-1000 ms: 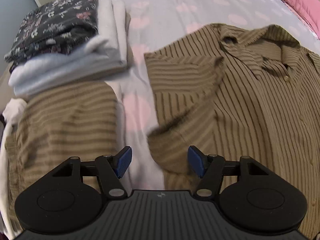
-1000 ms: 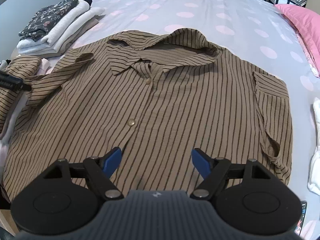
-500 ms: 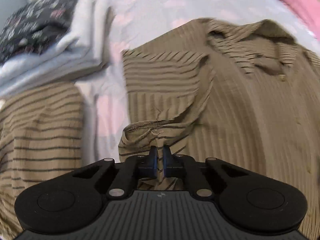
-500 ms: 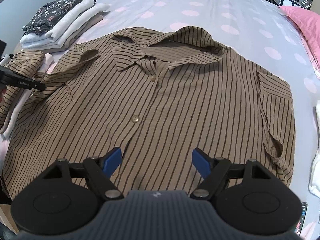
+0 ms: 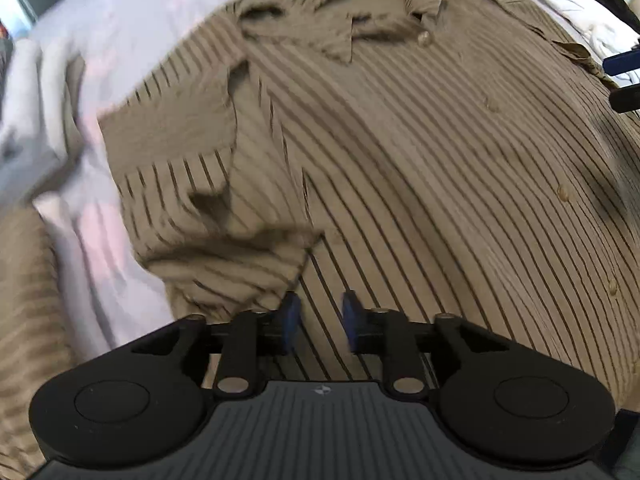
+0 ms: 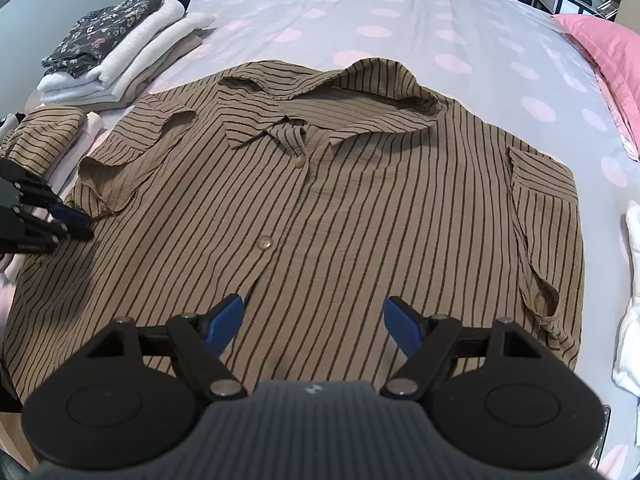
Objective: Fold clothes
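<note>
A brown striped button shirt [image 6: 360, 200] lies face up on the dotted bedsheet [image 6: 360, 8], collar toward the far side. Its left sleeve [image 5: 224, 208] is folded inward and rests crumpled on the shirt's body [image 5: 440, 160]. My left gripper [image 5: 318, 320] hovers just right of that sleeve's hem, and its jaws are opening. Only the flat shirt front shows below the gap, and nothing is pinched. From the right wrist view the left gripper [image 6: 72, 220] sits at the shirt's left edge. My right gripper [image 6: 314, 320] stands open above the shirt's lower front, holding nothing.
A pile of folded clothes [image 6: 120, 52] sits at the far left, with a folded striped garment [image 6: 44, 140] in front of it. A pink pillow [image 6: 600, 52] lies at the far right. White clothing [image 6: 636, 300] lies at the right edge.
The left gripper shut on the sleeve's hem, carried it inward over the shirt and down, and has now parted its jaws, leaving the sleeve lying there. The right gripper stayed put.
</note>
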### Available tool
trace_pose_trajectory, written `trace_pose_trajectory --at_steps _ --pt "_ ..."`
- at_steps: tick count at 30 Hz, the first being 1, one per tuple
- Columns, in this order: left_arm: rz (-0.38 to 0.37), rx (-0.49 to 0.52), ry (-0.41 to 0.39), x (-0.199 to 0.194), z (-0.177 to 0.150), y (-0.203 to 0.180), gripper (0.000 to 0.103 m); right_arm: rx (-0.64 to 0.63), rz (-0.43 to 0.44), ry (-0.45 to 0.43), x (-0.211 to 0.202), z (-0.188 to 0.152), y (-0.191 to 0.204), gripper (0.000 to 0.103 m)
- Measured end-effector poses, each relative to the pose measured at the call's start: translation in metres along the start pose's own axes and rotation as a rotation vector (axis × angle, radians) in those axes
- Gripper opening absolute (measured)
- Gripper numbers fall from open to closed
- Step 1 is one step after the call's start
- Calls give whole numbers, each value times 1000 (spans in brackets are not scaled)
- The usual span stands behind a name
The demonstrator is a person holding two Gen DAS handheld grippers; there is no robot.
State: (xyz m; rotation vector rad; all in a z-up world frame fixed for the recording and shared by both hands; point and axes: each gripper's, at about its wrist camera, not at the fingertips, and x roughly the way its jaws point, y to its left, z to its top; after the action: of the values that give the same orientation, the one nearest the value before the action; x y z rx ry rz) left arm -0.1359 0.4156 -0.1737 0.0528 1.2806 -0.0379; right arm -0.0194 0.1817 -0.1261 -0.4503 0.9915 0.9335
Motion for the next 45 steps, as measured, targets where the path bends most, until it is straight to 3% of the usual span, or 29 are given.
trace_pose_trajectory --at_steps 6,7,9,11,15,22,25,26,27,29,37,39,45 --pt "-57 -11 -65 -33 3 8 30 -7 -6 -5 -1 0 1 80" --pt "-42 -6 -95 -41 6 9 32 -4 -5 -3 -1 0 0 80" --pt "-2 -2 -151 -54 12 11 46 5 -1 5 2 1 -1 80" --pt "62 -3 -187 -61 20 14 48 16 10 13 4 0 -2 80" --pt "224 20 -146 -48 46 18 48 29 20 24 7 0 -2 80" --pt "257 157 40 -4 73 13 47 24 18 29 10 1 -3 80" --pt "290 192 115 14 75 10 24 20 17 30 10 1 -4 80" --pt "302 180 132 18 75 11 14 19 16 31 10 1 -4 80" --pt "303 157 132 20 76 14 9 17 17 32 11 1 -4 80" --pt "290 102 119 19 78 20 1 14 18 33 10 1 -4 80" --pt "33 -306 -124 -30 92 59 0 22 27 39 11 0 -3 80" --pt "4 -324 -119 -22 94 58 0 20 29 40 12 1 -2 80" --pt "52 -304 -21 26 86 48 0 24 27 41 12 1 -3 80"
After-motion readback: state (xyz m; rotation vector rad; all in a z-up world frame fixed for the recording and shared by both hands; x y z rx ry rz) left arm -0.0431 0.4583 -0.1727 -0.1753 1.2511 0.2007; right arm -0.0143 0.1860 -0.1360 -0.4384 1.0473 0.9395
